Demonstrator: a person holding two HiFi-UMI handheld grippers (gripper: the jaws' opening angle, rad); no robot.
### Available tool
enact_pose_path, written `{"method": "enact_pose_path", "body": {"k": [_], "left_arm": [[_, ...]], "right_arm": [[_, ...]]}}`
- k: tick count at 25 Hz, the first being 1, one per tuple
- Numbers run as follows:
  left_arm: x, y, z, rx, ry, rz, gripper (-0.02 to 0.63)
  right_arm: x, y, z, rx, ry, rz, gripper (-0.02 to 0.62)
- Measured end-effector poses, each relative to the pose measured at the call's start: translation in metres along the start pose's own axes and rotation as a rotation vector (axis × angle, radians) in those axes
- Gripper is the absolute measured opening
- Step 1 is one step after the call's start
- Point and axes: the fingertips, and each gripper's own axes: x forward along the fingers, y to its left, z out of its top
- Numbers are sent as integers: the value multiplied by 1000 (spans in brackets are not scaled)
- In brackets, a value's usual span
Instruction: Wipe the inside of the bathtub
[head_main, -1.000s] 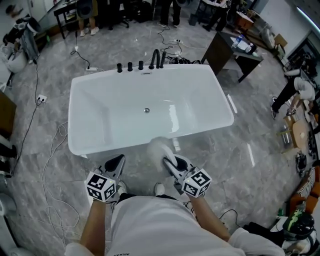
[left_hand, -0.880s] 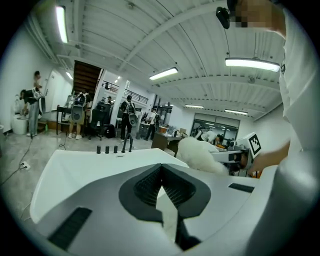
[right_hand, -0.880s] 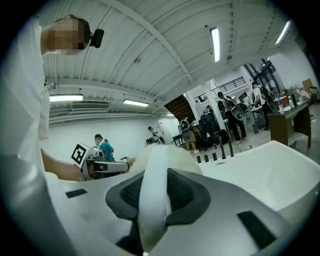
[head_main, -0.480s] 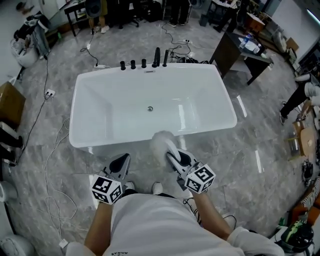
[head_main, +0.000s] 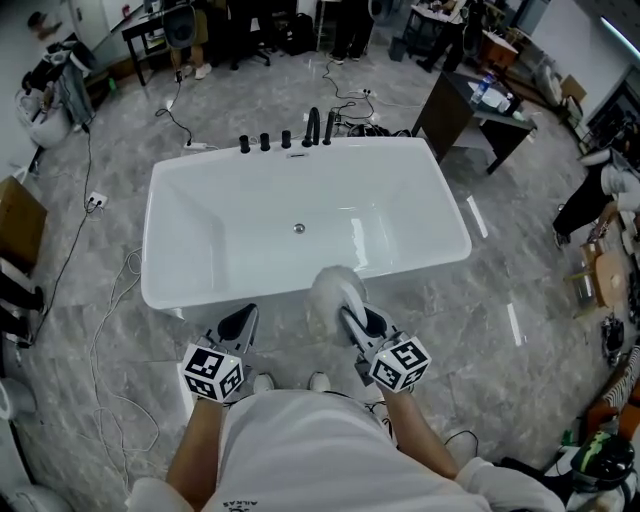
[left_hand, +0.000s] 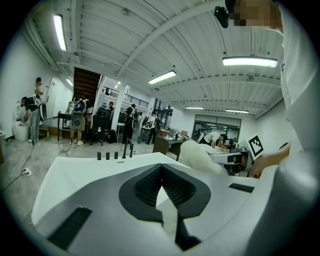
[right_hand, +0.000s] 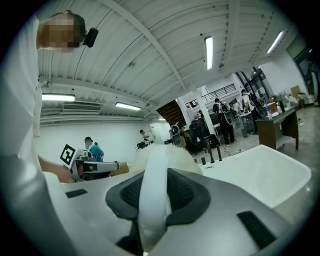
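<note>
Since half a second ago the duster (head_main: 333, 285) has edged slightly farther over the near rim of the single white bathtub (head_main: 200, 220), while both grippers sit much where they were. Head view: two grippers, one duster, three black knobs (head_main: 265, 142) and two taller spouts (head_main: 313, 125) on the far rim, one drain (head_main: 298, 229). The left gripper (head_main: 240, 316) and right gripper (head_main: 348, 316) point at the near rim on outstretched forearms, and fluff hides the right tips. Left gripper view: fingers (left_hand: 142, 186) clenched, tips touching, nothing between. Right gripper view: fingers (right_hand: 187, 192) clamp the duster's white handle (right_hand: 153, 195), its lower end cut off.
</note>
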Motion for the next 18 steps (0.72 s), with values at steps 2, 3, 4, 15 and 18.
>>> {"method": "enact_pose_path", "body": {"k": [2, 3, 4, 15, 18], "left_arm": [[-1, 10, -1, 0, -2, 3, 6], [-2, 14, -2, 0, -3, 3, 6], [-2, 17, -1, 0, -5, 1, 6], [-7, 22, -8, -9, 15, -2, 6], [-6, 22, -8, -14, 13, -1, 6]], "right_arm": [[4, 2, -2, -8, -4, -17, 89], [5, 3, -3, -8, -4, -24, 89], [6, 4, -5, -8, -2, -30, 89], [7, 11, -8, -13, 3, -42, 89], [6, 10, -7, -13, 7, -40, 89]]}}
